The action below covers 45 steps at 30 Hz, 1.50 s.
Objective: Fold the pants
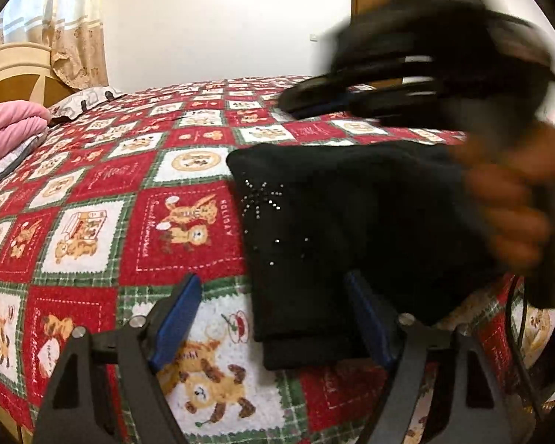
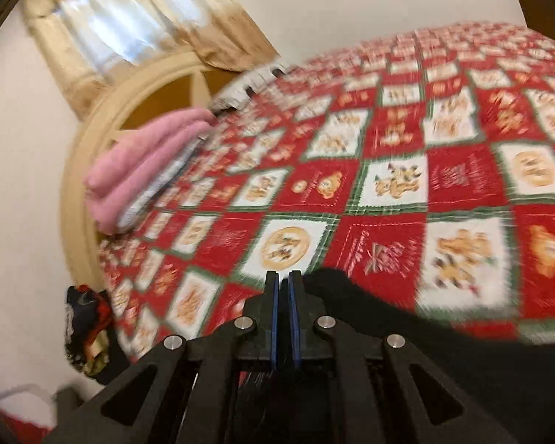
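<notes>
On the quilt, folded black pants lie partly between wide-open left jaws; right jaws closed, empty.

pants: 1, black, folded
tools: 2 — left tool, right tool
pink blankets: 1 stack
pillow: 1
bed: 1
curtain: 1

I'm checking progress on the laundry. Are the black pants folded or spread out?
Folded. The pants lie on the bedspread as a compact block, with stacked layer edges showing at the near end.
</notes>
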Tool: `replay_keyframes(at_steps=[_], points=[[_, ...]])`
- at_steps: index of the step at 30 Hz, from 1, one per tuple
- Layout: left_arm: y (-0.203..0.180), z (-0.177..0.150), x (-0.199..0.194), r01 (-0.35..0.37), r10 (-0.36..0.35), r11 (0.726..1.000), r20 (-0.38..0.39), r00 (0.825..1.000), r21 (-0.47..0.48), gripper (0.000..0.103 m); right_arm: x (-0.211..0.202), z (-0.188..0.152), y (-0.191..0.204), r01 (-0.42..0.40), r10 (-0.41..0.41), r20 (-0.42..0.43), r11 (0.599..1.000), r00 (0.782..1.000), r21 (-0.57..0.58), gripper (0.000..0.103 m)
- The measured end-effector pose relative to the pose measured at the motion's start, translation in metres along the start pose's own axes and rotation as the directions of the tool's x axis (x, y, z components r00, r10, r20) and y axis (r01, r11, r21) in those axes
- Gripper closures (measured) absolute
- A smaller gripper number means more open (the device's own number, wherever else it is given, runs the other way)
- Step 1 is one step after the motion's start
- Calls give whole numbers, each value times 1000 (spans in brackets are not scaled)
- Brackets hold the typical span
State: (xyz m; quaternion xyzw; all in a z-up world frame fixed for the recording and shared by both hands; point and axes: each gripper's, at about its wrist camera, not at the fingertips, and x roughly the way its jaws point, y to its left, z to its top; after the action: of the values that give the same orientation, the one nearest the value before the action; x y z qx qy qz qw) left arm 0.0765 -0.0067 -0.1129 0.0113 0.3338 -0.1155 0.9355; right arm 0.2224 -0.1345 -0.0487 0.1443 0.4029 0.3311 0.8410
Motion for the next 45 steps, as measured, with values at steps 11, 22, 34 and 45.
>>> replay_keyframes(at_steps=[11,22,34,45], points=[[2,5,4,-6,5,1000,-29,1000,-18,18,-172,-123,-88,309,-312,38,948,949,72,97],[5,17,-2,-20,16,999,-77,997,-47,19,-222,-107,-96,319,-367,210,919,906,232,96],[12,40,-4,-124,124,992,-67,990,-10,19,-194,-106,-91,292,-360,201,907,911,303,39],[12,50,0,-65,60,996,-80,995,-58,15,-183,-97,-119,360,-438,152,856,886,370,39]])
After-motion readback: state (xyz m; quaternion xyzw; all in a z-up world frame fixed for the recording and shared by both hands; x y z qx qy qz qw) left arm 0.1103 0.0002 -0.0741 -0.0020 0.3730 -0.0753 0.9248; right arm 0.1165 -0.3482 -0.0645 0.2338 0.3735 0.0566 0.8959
